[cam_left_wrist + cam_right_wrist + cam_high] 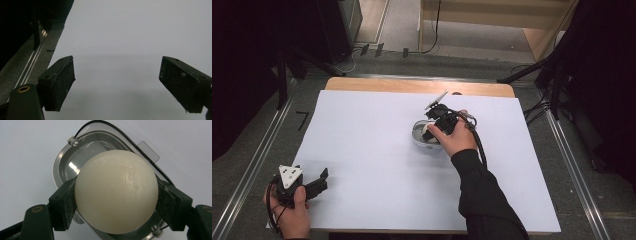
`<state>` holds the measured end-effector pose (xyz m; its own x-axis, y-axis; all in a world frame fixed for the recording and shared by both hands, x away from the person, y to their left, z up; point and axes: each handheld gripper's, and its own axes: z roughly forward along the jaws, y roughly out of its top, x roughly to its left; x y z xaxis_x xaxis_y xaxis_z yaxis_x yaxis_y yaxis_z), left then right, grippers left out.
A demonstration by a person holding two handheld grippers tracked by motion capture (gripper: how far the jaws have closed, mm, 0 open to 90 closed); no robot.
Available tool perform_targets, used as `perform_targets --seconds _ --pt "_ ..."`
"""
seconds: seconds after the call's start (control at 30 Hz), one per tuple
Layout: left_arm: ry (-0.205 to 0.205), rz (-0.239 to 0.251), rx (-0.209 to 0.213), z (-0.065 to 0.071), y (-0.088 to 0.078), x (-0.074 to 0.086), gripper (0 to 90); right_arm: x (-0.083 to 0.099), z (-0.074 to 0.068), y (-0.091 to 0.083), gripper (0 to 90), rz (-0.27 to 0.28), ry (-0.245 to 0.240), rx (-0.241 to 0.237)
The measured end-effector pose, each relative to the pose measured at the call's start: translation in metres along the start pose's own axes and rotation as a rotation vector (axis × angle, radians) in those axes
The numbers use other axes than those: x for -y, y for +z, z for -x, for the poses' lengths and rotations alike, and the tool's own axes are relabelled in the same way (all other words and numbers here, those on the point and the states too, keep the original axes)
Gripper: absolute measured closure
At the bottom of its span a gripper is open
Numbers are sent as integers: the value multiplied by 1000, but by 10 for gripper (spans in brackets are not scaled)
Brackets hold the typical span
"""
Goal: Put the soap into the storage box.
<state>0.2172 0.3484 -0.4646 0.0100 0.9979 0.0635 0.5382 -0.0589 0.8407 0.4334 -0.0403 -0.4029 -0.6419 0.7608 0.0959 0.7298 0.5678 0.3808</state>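
Smooth glossy cream ball (pixel 116 192), gripped by right claw (pixel 116 195), above shiny metal container (pixel 62 167), left claw (pixel 117 85) open.

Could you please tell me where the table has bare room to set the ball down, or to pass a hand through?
Most of the white sheet is bare: the wide stretch between the left gripper and the metal dish, and the strip behind the dish. It is crowded only at the dish, where the right gripper holds the white ball above it.
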Motion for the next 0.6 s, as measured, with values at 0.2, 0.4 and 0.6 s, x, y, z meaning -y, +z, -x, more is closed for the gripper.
perform_targets --seconds 0.2,0.4,0.6 --pt "-2 1 1 0 0 0 141 2 1 5 250 -9 0 3" --pt "-1 0 0 0 0 0 141 3 3 2 242 4 14 -16" --pt "-3 0 0 0 0 0 141 4 2 -4 184 34 12 -5"
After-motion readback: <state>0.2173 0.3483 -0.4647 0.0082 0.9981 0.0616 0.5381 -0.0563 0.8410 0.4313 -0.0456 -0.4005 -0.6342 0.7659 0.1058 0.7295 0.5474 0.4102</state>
